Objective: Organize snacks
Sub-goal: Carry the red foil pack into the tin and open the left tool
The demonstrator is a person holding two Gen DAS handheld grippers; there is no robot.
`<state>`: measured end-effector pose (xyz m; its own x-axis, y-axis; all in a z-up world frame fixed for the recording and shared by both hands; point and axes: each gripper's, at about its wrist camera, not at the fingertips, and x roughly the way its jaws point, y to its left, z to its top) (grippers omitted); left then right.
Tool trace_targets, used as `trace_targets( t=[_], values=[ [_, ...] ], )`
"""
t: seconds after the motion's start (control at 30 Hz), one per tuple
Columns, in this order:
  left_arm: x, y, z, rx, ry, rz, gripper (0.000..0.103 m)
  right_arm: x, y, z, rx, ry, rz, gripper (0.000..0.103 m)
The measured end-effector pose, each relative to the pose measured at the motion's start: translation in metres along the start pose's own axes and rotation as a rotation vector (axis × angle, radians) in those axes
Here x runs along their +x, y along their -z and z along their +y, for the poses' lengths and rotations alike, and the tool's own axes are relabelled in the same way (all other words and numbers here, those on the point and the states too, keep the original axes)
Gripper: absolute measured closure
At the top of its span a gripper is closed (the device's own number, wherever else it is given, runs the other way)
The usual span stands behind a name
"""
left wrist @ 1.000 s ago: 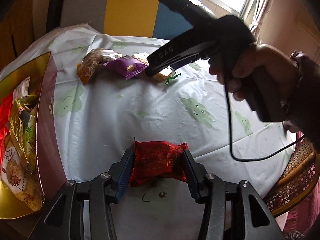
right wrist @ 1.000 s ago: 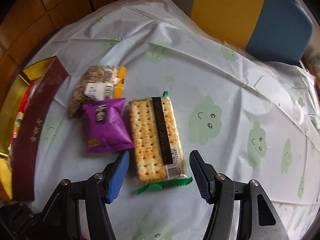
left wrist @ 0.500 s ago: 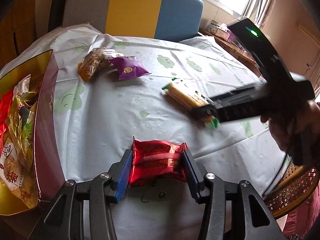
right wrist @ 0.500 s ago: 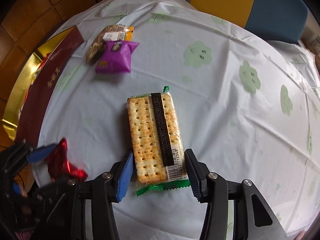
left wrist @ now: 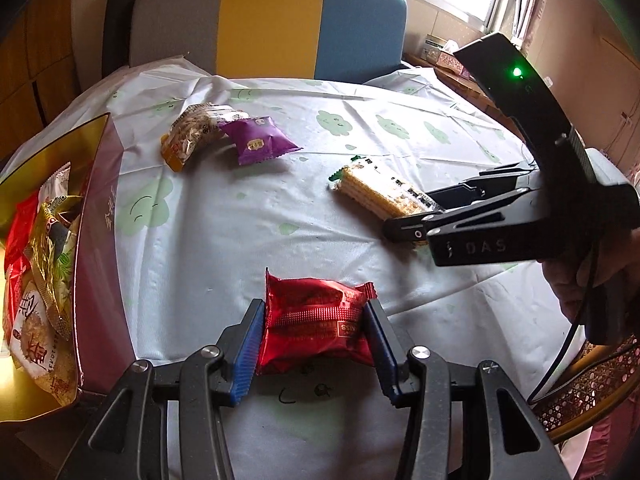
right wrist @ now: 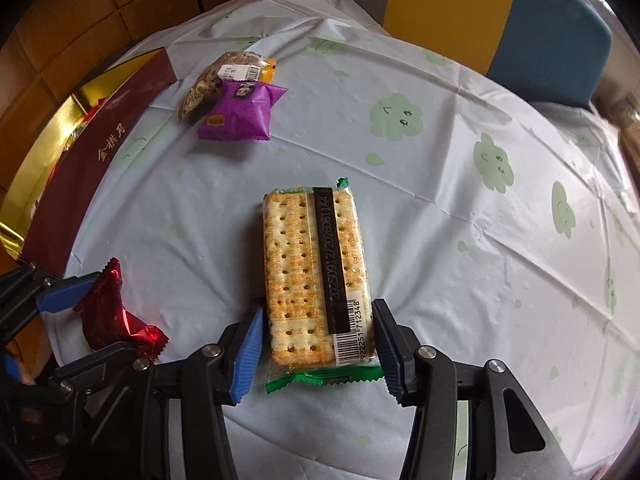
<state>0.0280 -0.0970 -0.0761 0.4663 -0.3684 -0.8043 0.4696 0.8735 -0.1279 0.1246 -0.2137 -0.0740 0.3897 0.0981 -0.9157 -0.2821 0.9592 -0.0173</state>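
My left gripper (left wrist: 314, 324) is shut on a red foil snack packet (left wrist: 316, 324), held above the table's near edge; it also shows in the right wrist view (right wrist: 116, 312). My right gripper (right wrist: 318, 334) is shut on a cracker pack (right wrist: 316, 276) with a green end seam, held above the table; the pack also shows in the left wrist view (left wrist: 380, 194). A purple packet (left wrist: 258, 140) and a nut packet (left wrist: 196, 134) lie together at the far left of the table. A gold and maroon box (left wrist: 96, 216) with several snacks stands at the left.
The round table wears a white cloth with green cloud prints (right wrist: 460, 208). A grey, yellow and blue chair back (left wrist: 272, 24) stands behind it. A wicker chair (left wrist: 592, 392) is at the right edge.
My right gripper closed on the cracker pack, lifted it away from the purple packet and carried it toward the near right. My left gripper kept hold of the red packet.
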Motion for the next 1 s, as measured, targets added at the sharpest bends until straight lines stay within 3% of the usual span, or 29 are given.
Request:
trace_targets(
  t=[0.17, 0.6, 1.0],
  values=[
    [-0.002, 0.002, -0.001, 0.004, -0.008, -0.005, 0.053, 0.002, -0.002, -0.004, 0.036, -0.036, 0.019, 0.051],
    [-0.013, 0.003, 0.001, -0.008, -0.039, -0.017, 0.053, 0.001, -0.001, 0.000, -0.019, 0.000, -0.005, 0.052],
    [-0.050, -0.006, 0.004, -0.027, -0.052, -0.106, 0.053, 0.001, 0.002, -0.001, -0.030, 0.006, -0.017, 0.051]
  ],
)
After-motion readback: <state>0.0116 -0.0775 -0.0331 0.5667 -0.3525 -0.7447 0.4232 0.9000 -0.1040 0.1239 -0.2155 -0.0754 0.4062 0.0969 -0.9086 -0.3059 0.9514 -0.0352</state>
